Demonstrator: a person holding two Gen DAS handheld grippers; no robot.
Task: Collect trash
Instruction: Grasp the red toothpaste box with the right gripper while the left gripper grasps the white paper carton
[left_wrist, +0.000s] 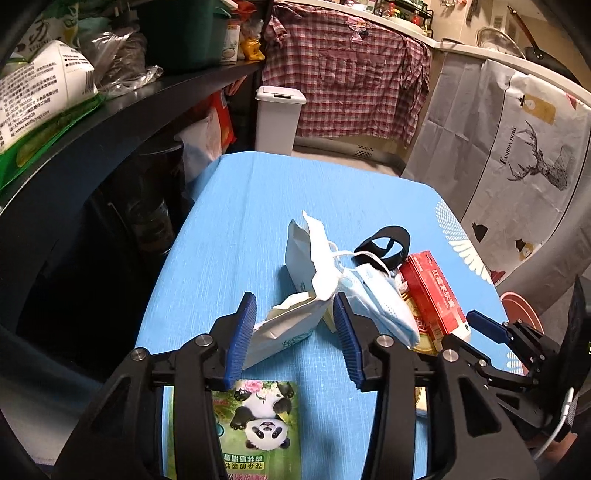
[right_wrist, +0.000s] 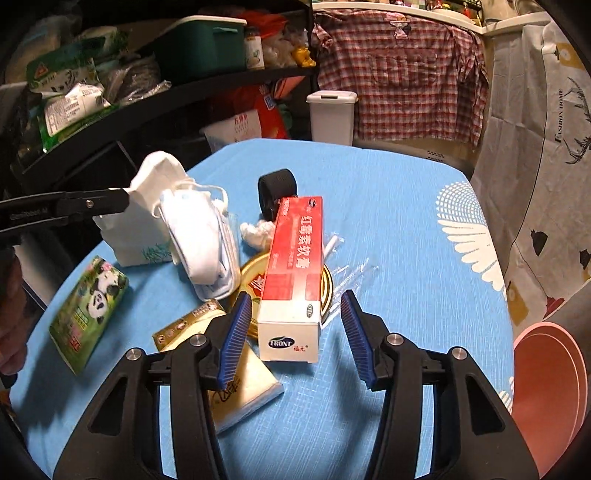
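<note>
Trash lies on the blue table (left_wrist: 229, 221). My left gripper (left_wrist: 295, 339) is open, its pads on either side of a crumpled white tissue pack (left_wrist: 284, 328); the pack also shows in the right wrist view (right_wrist: 136, 236). A blue face mask (left_wrist: 380, 299) lies right of it. My right gripper (right_wrist: 295, 339) is open around the near end of a red and white toothpaste box (right_wrist: 295, 273), which rests on a gold lid (right_wrist: 255, 266). The right gripper also shows in the left wrist view (left_wrist: 487, 325).
A green panda tissue pack (right_wrist: 88, 310), a gold packet (right_wrist: 188, 325), a black strap (right_wrist: 277, 188) and a cotton wad (right_wrist: 256, 232) lie around. A white lidded bin (right_wrist: 332, 114) stands beyond the table. A pink basin (right_wrist: 546, 376) sits at the right. Dark shelves (left_wrist: 110, 110) are on the left.
</note>
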